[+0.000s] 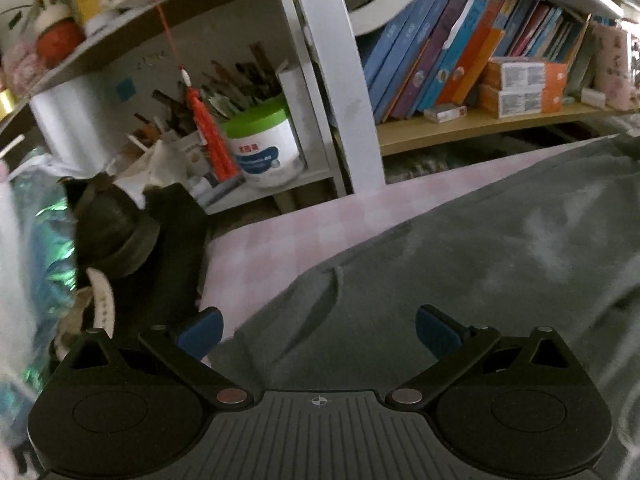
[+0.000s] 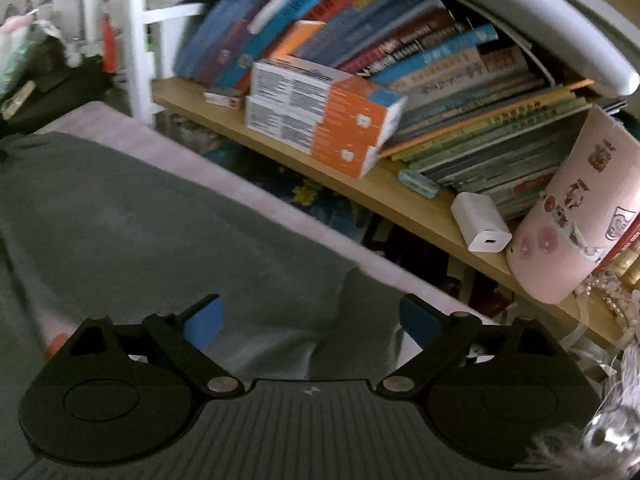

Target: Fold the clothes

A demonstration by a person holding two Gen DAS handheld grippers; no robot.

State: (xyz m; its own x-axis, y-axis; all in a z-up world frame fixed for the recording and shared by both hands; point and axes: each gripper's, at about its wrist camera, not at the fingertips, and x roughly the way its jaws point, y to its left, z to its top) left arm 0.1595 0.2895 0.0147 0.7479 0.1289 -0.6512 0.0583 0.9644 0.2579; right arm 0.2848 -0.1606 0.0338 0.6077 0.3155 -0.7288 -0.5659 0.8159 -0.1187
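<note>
- Left gripper (image 1: 318,330) stands with its blue pads wide apart and nothing between them, hovering over the grey garment (image 1: 460,260), near that cloth's left edge.
- Right gripper (image 2: 310,322) is likewise spread wide and grips nothing; grey cloth (image 2: 140,220) lies under it, with a fold or corner just ahead of the jaws.
- Only the left wrist view shows the cluttered cubby to the left: a white tub with a green lid (image 1: 264,142), a red tassel (image 1: 208,128) hanging on a cord, a dark bundled item (image 1: 120,232) beside the bed edge, and a white strap (image 1: 102,300) close to the gripper's left finger.
- Only the right wrist view shows a white charger block (image 2: 482,222) and a pink sticker-covered container (image 2: 572,216) on the wooden shelf (image 2: 400,196).
- Both views show the leaning row of books (image 1: 460,44) and two stacked orange-and-white boxes (image 2: 324,114) on that shelf.
- The garment lies spread on a pale pink checked sheet (image 1: 288,236); a strip of bare sheet runs between the cloth's far edge and the shelf unit.
- A white upright post (image 1: 340,80) stands at the far edge of the sheet, left of the books; open room lies over the cloth itself, while the shelf closes in right behind it.
- The tub carries a blue label with a red mark, and book spines and boxes carry print, all too blurred to read.
</note>
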